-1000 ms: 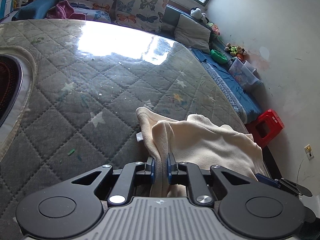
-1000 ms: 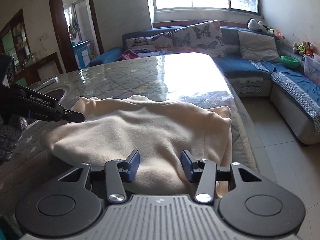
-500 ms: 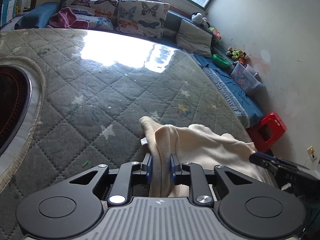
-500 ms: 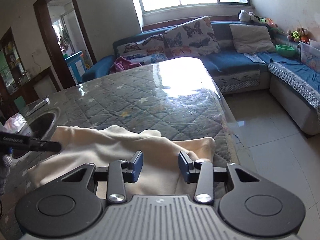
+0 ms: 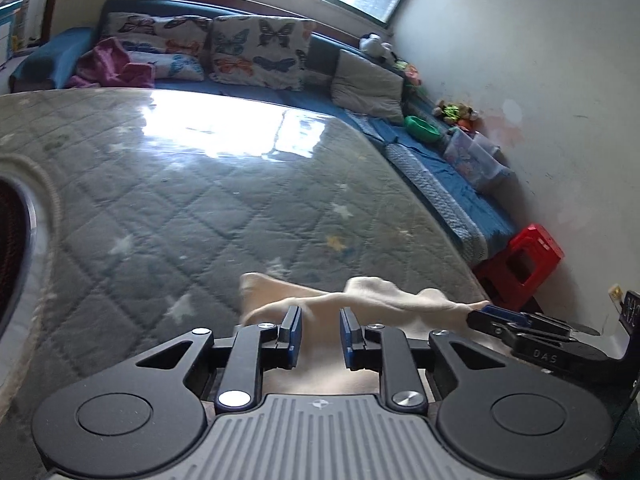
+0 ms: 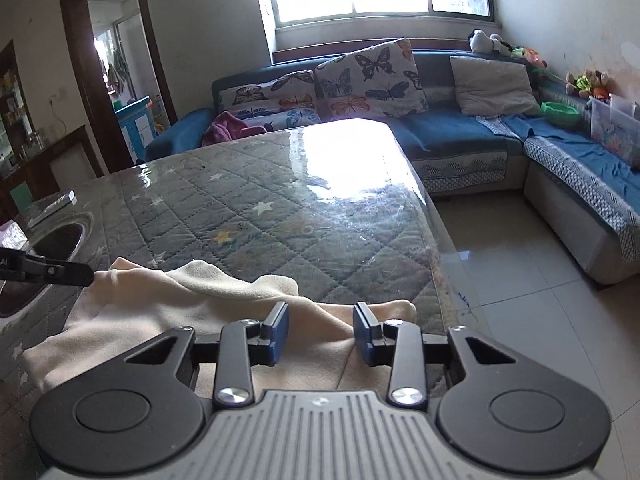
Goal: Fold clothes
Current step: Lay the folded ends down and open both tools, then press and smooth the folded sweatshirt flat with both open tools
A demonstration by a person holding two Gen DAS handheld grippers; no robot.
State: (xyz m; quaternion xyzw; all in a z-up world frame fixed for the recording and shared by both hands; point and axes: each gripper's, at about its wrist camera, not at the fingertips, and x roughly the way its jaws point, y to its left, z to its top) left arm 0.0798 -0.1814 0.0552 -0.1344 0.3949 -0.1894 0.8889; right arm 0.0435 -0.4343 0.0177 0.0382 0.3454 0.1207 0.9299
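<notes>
A cream garment [image 6: 168, 312] lies folded at the near edge of the quilted grey table [image 6: 256, 200]. It also shows in the left wrist view [image 5: 360, 296]. My left gripper [image 5: 319, 332] is open just above the garment's edge, with cloth visible between the jaws but not clamped. My right gripper [image 6: 320, 334] is open and empty over the garment's right end. The right gripper also shows at the right of the left wrist view [image 5: 520, 328]. The left gripper's tip shows at the left of the right wrist view [image 6: 60, 274].
A round sunken basin [image 6: 52, 248] sits in the table at the left. A blue sofa [image 6: 460, 136] with butterfly cushions runs behind and to the right. A red stool [image 5: 520, 264] stands by the wall. Tiled floor [image 6: 520, 264] lies right of the table.
My left gripper has opened and let go of the cream garment. Both grippers have drawn back toward the near edge, and the garment now lies flatter on the table.
</notes>
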